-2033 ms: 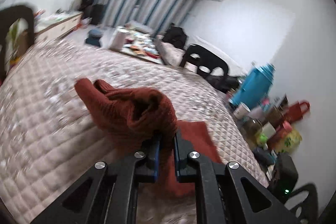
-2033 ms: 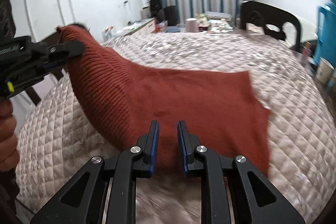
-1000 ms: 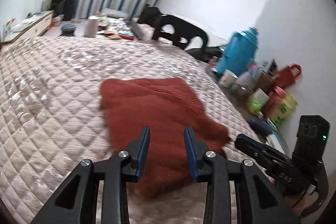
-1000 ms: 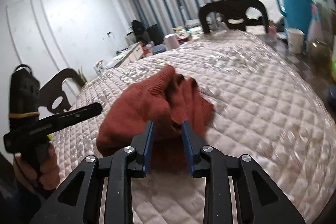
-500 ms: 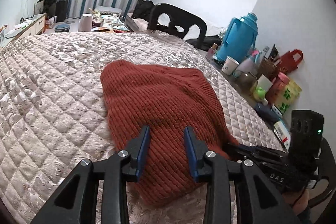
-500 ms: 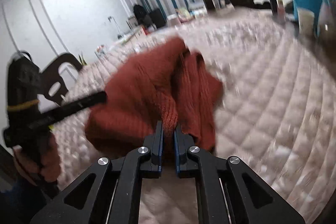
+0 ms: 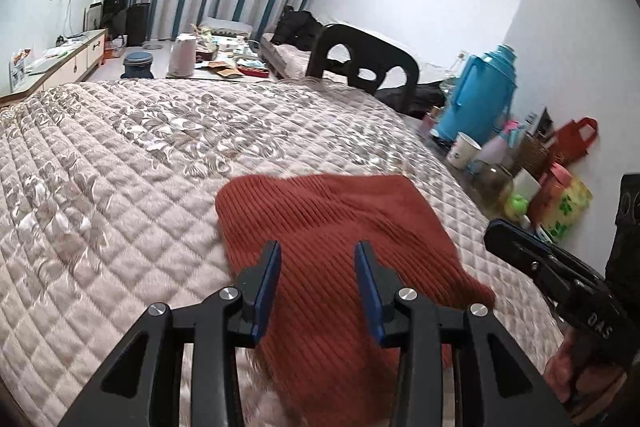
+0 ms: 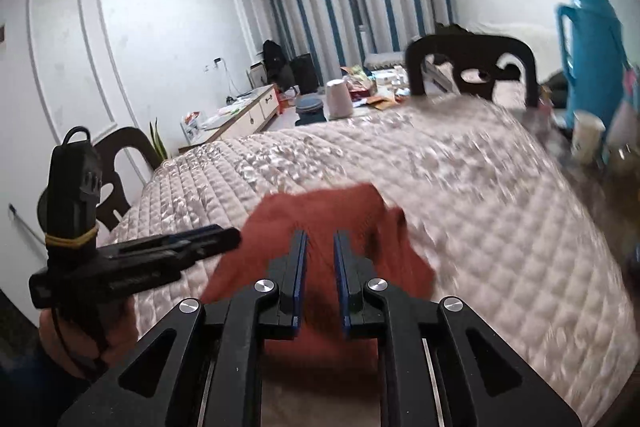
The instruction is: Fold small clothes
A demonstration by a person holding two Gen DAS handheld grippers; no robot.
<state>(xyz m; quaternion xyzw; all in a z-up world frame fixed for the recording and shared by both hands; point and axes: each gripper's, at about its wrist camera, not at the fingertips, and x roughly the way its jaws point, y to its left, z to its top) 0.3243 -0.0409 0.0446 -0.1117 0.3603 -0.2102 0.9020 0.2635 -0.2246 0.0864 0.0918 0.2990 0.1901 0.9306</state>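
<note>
A rust-red ribbed knit garment (image 7: 332, 227) lies folded on the quilted beige bedspread (image 7: 120, 155). My left gripper (image 7: 317, 259) is open and empty, just above the garment's near part. The right gripper shows at the right edge of the left wrist view (image 7: 520, 247). In the right wrist view the garment (image 8: 320, 223) lies ahead of my right gripper (image 8: 320, 247), whose jaws stand a little apart with nothing between them. The left gripper (image 8: 216, 241) reaches in from the left beside the garment.
A dark chair (image 7: 360, 63) stands at the bed's far side. A blue thermos (image 7: 480, 95), a paper cup (image 7: 462, 149), bottles and bags (image 7: 560, 203) crowd a side table on the right. Another chair (image 8: 120, 163) stands left of the bed.
The right gripper has opened and let go of the red garment, which has dropped flat onto the bedspread. The left gripper has stayed open and drawn back slightly.
</note>
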